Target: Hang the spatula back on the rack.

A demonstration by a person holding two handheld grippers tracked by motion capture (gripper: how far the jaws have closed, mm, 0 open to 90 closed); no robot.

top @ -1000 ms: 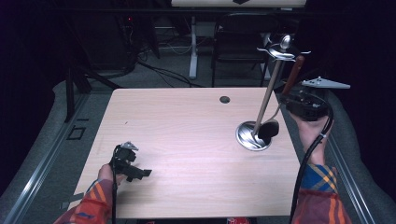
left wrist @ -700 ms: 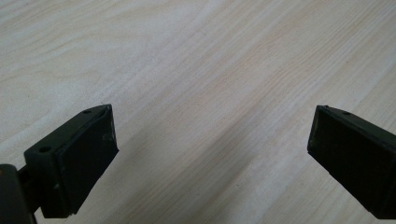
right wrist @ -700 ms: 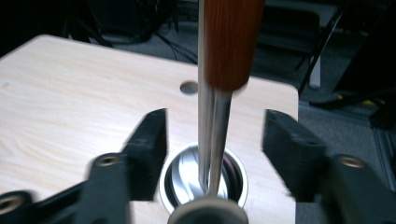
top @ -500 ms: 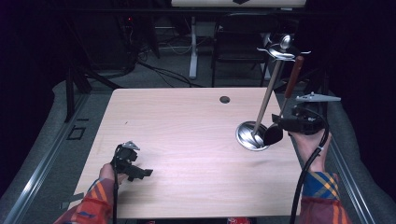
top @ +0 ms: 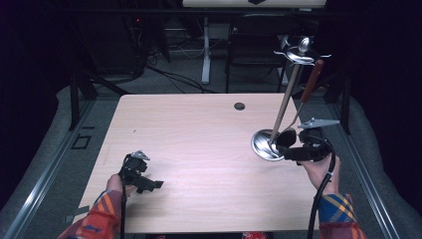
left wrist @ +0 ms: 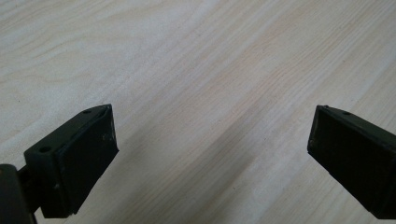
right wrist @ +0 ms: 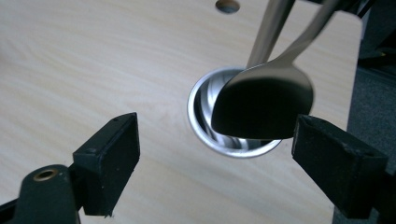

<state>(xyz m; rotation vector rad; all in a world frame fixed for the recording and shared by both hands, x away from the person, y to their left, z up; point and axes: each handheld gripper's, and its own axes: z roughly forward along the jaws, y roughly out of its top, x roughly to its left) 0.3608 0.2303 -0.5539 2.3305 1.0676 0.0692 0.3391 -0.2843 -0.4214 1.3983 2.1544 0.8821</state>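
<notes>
The wooden surface (top: 199, 139) carries a metal stand (top: 278, 124) near its right edge, and a spoon (right wrist: 266, 102) hangs from it over the round base. The right tool (top: 291, 149) is released, its jaws just opening, the bowl close before the right jaw. The left tool (top: 149, 183) rests open, well apart.

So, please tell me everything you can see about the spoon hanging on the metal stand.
The spoon hangs from a hook at the top of the metal stand, bowl downward. Its handle is reddish-brown, wood by the look; the neck and bowl are shiny steel. The bowl hangs just above the stand's round base, beside the pole. The open right tongs are near it, not gripping.
</notes>
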